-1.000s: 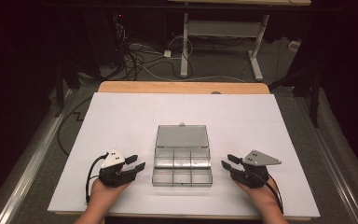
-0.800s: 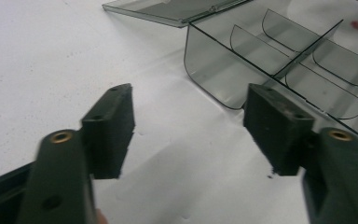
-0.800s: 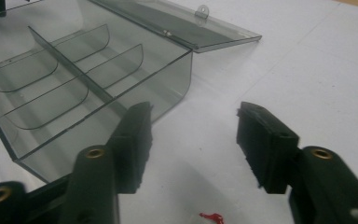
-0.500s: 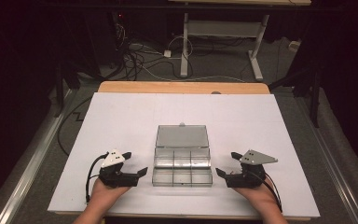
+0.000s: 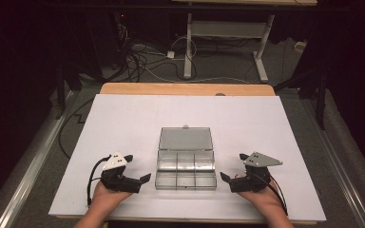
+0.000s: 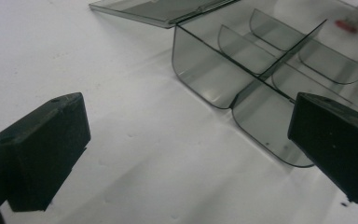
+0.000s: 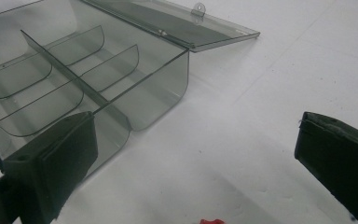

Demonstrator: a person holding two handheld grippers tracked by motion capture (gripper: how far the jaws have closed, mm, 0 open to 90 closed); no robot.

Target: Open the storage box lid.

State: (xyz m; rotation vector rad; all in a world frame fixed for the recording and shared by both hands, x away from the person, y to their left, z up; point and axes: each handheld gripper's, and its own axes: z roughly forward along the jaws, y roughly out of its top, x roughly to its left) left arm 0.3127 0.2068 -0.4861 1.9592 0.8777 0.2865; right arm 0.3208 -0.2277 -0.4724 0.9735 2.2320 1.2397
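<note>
On the white table (image 5: 123,118), an open clear compartment box (image 5: 186,167), compartments bare.

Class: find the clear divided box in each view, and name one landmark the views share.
High view: clear divided box, centre, between the grippers.
Left gripper view: upper right.
Right gripper view: upper left.
Shared landmark: its open lid, lying flat.

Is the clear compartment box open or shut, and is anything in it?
Open and empty. The box has its lid folded back flat on the table behind it, and all six compartments show bare through the clear plastic.
</note>
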